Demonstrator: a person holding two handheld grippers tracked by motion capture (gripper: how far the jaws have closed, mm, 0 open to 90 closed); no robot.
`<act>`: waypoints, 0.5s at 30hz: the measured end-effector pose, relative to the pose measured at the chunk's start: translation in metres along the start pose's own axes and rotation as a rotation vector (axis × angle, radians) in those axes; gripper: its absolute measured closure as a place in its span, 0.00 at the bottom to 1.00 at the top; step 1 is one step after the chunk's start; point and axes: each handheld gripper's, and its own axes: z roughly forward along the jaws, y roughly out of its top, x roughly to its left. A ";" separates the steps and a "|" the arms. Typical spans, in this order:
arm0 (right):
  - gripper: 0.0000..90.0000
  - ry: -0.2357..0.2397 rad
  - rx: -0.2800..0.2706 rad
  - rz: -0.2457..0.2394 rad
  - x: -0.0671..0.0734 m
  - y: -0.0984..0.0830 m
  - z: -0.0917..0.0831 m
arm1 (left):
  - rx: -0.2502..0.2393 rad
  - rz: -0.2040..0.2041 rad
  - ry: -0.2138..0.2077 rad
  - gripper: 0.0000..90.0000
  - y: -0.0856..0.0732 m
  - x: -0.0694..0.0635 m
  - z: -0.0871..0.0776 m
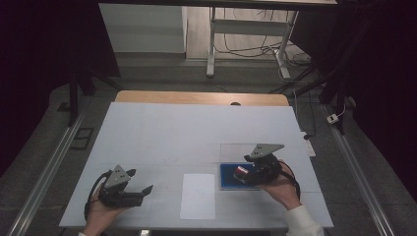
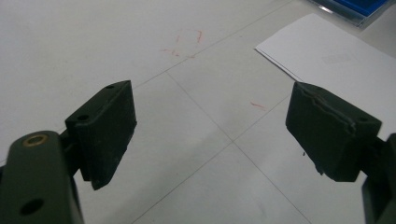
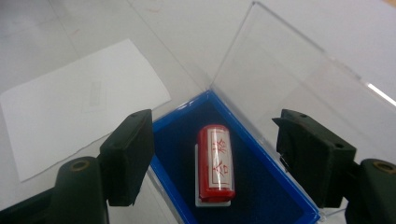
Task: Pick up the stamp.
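A small red cylinder stamp (image 3: 215, 163) with red characters on a white label lies in a blue-lined case (image 3: 264, 184) whose clear lid (image 3: 285, 70) stands open. My right gripper (image 3: 212, 128) hovers over the case with its jaws open on either side of the stamp, not touching it. In the high view the case (image 1: 226, 184) sits right of centre near the front edge, with the right gripper (image 1: 244, 174) over it. My left gripper (image 1: 140, 181) rests low at the front left, jaws open and empty (image 2: 210, 105), pointing toward a white paper sheet (image 2: 336, 56).
The white sheet (image 1: 197, 195) lies between the two grippers on the white table top (image 1: 172, 132). Faint red marks (image 2: 187, 44) show on the table. A desk frame and cables (image 1: 246, 44) stand on the floor beyond the table's far edge.
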 end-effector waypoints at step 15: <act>0.41 -0.005 0.071 -0.022 0.002 -0.004 0.014 | 0.009 -0.007 -0.003 0.18 -0.003 0.002 0.001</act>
